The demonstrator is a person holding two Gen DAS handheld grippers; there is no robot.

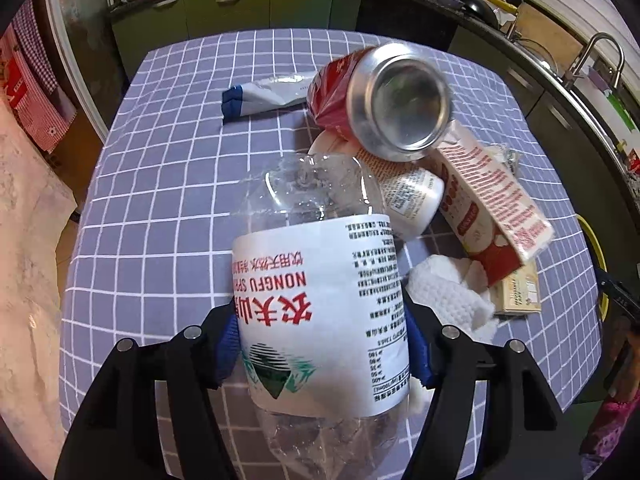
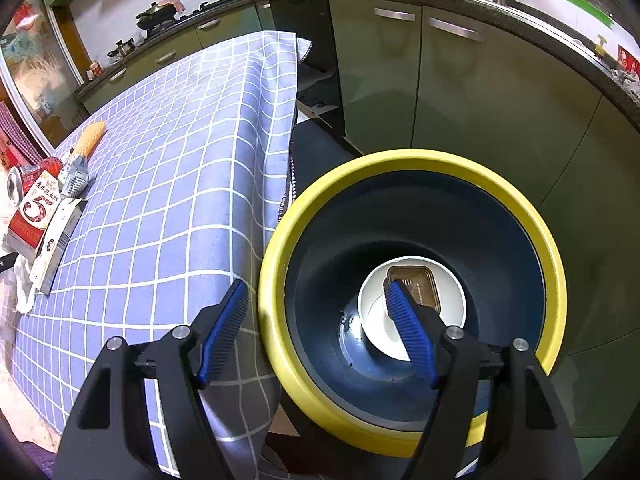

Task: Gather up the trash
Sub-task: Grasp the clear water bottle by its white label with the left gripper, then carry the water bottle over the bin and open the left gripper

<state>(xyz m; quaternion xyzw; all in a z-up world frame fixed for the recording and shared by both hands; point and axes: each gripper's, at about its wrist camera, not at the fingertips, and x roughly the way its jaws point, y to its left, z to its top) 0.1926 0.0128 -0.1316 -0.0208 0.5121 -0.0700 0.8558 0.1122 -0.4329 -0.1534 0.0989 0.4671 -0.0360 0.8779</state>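
My left gripper is shut on a crushed clear plastic bottle with a white Nongfu label, held above the checked table. Past it lie a dented red can, a small white jar, a red-and-white carton, a crumpled white tissue and a blue-and-white wrapper. My right gripper is open and empty over the rim of a yellow-rimmed dark bin. In the bin lie a white cup and a brown tray.
The bin stands on the floor at the table's right edge, in front of green cabinets. In the right wrist view the can, carton and an orange cone wrapper lie at the table's far left. A sink tap is at the right.
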